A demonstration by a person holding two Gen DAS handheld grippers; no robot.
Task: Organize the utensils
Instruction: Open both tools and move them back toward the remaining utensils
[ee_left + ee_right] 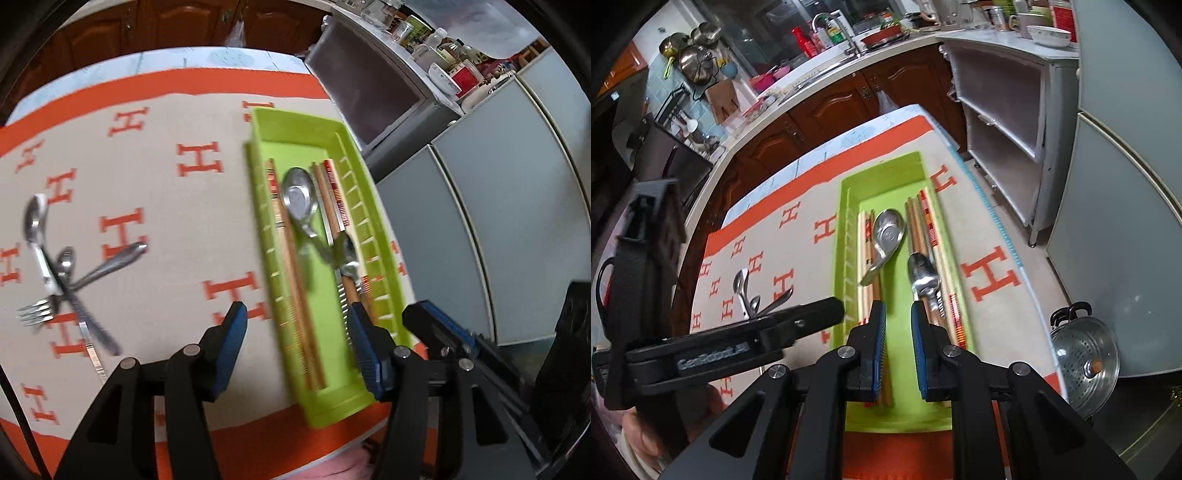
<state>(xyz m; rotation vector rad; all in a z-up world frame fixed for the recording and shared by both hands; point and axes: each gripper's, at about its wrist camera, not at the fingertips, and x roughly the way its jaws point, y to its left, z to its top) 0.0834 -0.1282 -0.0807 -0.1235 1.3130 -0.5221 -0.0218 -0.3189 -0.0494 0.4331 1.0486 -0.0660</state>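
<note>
- Already in the green tray [291, 125], ahead of both tongs: chopsticks [295, 295], broad spoon [299, 195], a second spoon [923, 273].
- Left on the desk [166, 192], left of the left tongs [297, 347]: crossed cutlery pile [59, 273].
- Left tongs wide, empty; right tongs [897, 350] narrow, nothing gripped.

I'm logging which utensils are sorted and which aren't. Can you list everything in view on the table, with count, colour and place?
tray: one, lime green, right side of cloth
chopsticks: several, wood with red bands, along both tray sides
soup spoon: one, steel, mid tray
scoop: one, steel, tray's right half
loose cutlery: fork, knife and spoons crossed in a pile, steel, left on cloth
tablecloth: one, beige with orange H marks
left tongs: open, above tray's near end
right tongs: narrow gap, nothing between, over tray
</note>
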